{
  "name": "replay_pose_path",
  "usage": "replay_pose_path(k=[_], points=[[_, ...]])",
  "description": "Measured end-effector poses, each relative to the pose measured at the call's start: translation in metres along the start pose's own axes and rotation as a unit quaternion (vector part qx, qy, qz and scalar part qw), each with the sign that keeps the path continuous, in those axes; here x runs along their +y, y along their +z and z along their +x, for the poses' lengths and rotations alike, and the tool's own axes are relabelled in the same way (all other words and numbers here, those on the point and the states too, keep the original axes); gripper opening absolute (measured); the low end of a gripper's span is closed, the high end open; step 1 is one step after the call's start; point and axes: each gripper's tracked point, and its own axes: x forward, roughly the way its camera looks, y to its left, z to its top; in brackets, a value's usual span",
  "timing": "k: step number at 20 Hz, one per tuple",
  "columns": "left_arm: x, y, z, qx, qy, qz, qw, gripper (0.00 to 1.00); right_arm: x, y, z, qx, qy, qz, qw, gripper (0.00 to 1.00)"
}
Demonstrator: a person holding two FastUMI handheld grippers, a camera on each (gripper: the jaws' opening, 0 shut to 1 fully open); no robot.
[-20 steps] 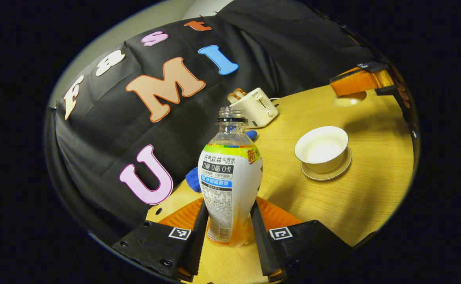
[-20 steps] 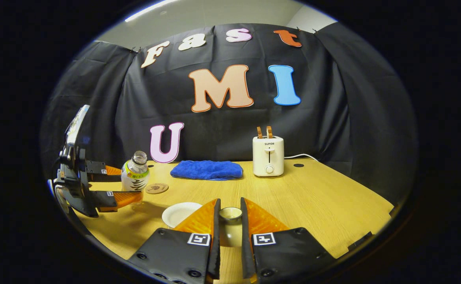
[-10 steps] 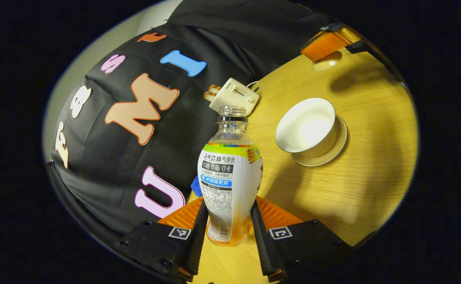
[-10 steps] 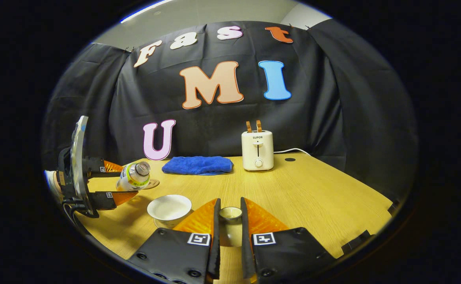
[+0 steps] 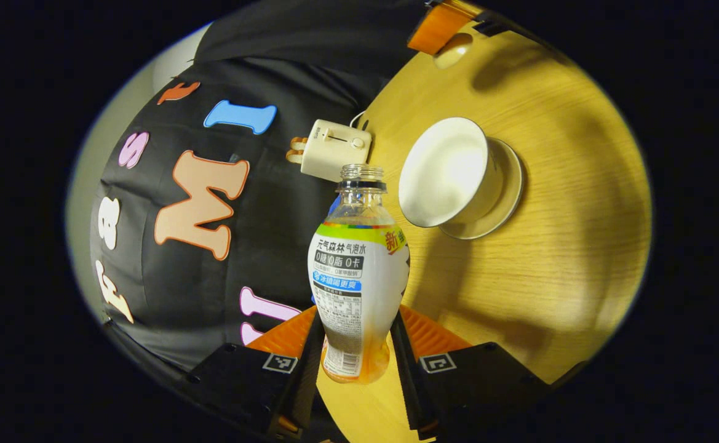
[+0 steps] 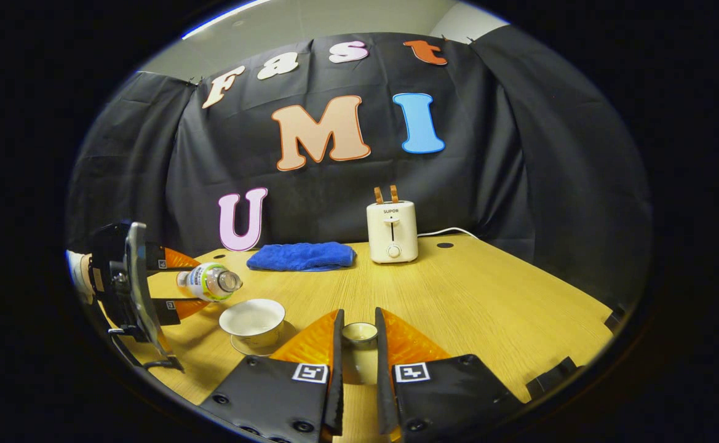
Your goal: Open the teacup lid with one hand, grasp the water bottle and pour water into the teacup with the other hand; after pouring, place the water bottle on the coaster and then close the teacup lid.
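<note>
One open teacup (image 6: 252,319) sits at lower left of the right gripper view, uncovered. Your left hand-held gripper (image 5: 353,344) clamps the water bottle (image 5: 358,277), tipped with its mouth beside the rim; tilt slowly over the bowl. Your right hand-held gripper (image 6: 357,344) pinches the teacup lid (image 6: 359,333).

Looks like a staged recording booth rather than a home: black cloth wall (image 6: 347,197) draped behind a wooden table (image 6: 488,295), with a toaster (image 6: 392,232) and blue towel (image 6: 301,256) set at twelve o'clock.
</note>
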Motion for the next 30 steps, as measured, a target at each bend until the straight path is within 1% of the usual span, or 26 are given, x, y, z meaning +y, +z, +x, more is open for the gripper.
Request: replay_pose_path(k=[3,6,7,10,11,12,14,15,16,17,23,26,30], points=[[0.001,-0.001,0.001,0.009,0.002,0.027,1.000,0.57,-0.004,0.004,-0.003,-0.003,-0.003,-0.003,1.000,0.25],[0.001,-0.002,0.003,0.019,-0.004,0.047,0.999,0.57,-0.010,0.011,-0.006,-0.012,-0.009,0.001,1.000,0.25],[0.002,-0.002,0.003,0.019,-0.004,0.057,0.998,0.58,-0.012,0.013,-0.007,-0.015,-0.012,0.002,1.000,0.28],[0.005,0.001,0.000,0.019,0.000,0.085,0.996,0.57,-0.013,0.010,-0.008,-0.011,-0.013,0.004,1.000,0.22],[0.008,0.001,-0.002,0.021,0.001,0.090,0.996,0.57,-0.013,0.008,-0.007,-0.009,-0.012,0.005,1.000,0.22],[0.010,0.001,-0.002,0.021,0.001,0.093,0.995,0.57,-0.012,0.008,-0.007,-0.007,-0.011,0.005,1.000,0.25],[0.013,0.002,-0.002,0.023,0.001,0.105,0.994,0.57,-0.008,0.007,-0.006,-0.007,-0.007,0.005,1.000,0.25],[0.016,0.001,0.000,0.025,0.002,0.114,0.993,0.57,-0.007,0.007,-0.006,-0.007,-0.005,0.003,1.000,0.25],[0.016,-0.001,0.001,0.027,0.003,0.123,0.992,0.57,-0.006,0.006,-0.006,-0.008,-0.004,0.002,1.000,0.22],[0.018,-0.003,0.003,0.031,0.004,0.131,0.991,0.57,-0.005,0.006,-0.006,-0.006,-0.003,0.002,1.000,0.25],[0.018,-0.014,-0.001,0.055,-0.003,0.170,0.984,0.57,-0.003,0.002,-0.004,-0.001,0.002,0.007,1.000,0.25],[0.025,-0.010,-0.004,0.056,0.005,0.197,0.979,0.57,-0.001,-0.002,-0.003,0.005,0.005,0.008,1.000,0.25],[0.027,-0.006,-0.006,0.055,0.009,0.220,0.974,0.57,0.001,0.002,-0.005,-0.001,0.007,0.004,1.000,0.25]])
